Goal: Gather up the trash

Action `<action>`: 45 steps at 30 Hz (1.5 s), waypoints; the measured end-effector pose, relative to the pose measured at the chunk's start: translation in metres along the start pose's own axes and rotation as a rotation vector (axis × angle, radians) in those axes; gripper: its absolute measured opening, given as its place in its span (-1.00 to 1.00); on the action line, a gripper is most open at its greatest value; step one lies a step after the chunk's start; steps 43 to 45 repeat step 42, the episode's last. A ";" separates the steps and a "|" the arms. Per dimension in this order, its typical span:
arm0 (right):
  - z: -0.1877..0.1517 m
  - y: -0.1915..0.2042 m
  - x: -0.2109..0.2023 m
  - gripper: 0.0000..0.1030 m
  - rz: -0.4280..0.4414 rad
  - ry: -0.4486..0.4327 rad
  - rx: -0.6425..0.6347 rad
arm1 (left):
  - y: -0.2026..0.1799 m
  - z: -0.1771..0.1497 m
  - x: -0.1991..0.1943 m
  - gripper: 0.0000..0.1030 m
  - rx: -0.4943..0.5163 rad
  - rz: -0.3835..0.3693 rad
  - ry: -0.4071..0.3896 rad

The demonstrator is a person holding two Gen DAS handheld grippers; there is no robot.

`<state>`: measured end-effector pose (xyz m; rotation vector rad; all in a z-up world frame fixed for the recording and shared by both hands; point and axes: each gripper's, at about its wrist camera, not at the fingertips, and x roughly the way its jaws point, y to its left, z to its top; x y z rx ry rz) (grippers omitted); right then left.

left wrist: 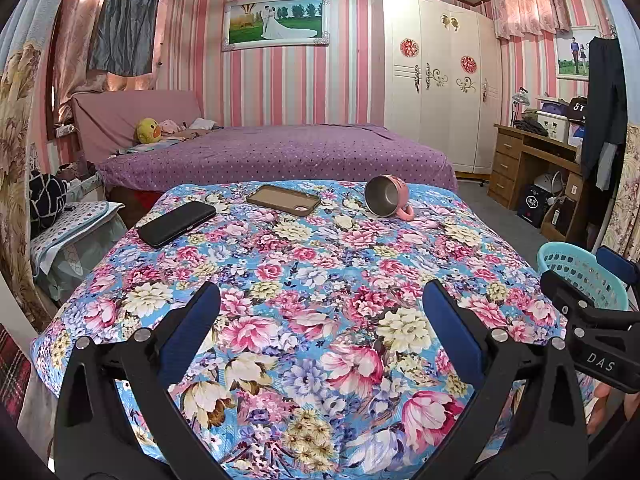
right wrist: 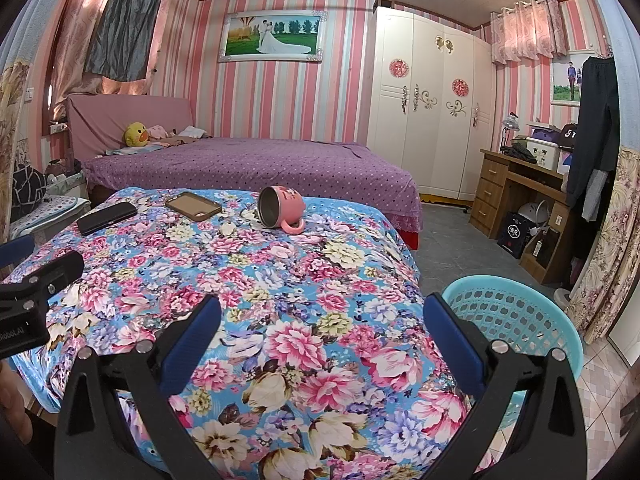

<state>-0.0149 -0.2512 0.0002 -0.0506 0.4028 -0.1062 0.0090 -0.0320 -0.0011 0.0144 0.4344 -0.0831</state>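
A table under a floral cloth point(left wrist: 320, 280) carries a black phone point(left wrist: 177, 223), a brown phone case point(left wrist: 283, 199) and a pink mug point(left wrist: 387, 197) lying on its side. A small crumpled white paper point(right wrist: 227, 229) lies near the mug point(right wrist: 281, 209) in the right wrist view. A turquoise basket point(right wrist: 516, 320) stands at the table's right edge and also shows in the left wrist view point(left wrist: 580, 272). My left gripper point(left wrist: 320, 320) is open and empty over the near cloth. My right gripper point(right wrist: 320, 320) is open and empty, its right finger beside the basket.
A purple bed point(left wrist: 280, 156) lies beyond the table. A white wardrobe point(left wrist: 436, 92) and a wooden desk point(left wrist: 528, 160) stand at the right. A cluttered stand point(left wrist: 72, 232) sits left of the table. Grey floor point(right wrist: 460, 248) lies right of the table.
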 end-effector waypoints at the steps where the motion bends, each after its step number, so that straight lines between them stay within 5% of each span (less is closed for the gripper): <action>1: 0.000 0.000 0.000 0.92 0.000 0.000 -0.001 | 0.000 0.000 0.000 0.90 0.000 0.000 -0.001; 45: 0.002 -0.007 0.000 0.92 -0.016 -0.003 0.004 | 0.000 -0.002 0.003 0.90 0.003 0.005 0.004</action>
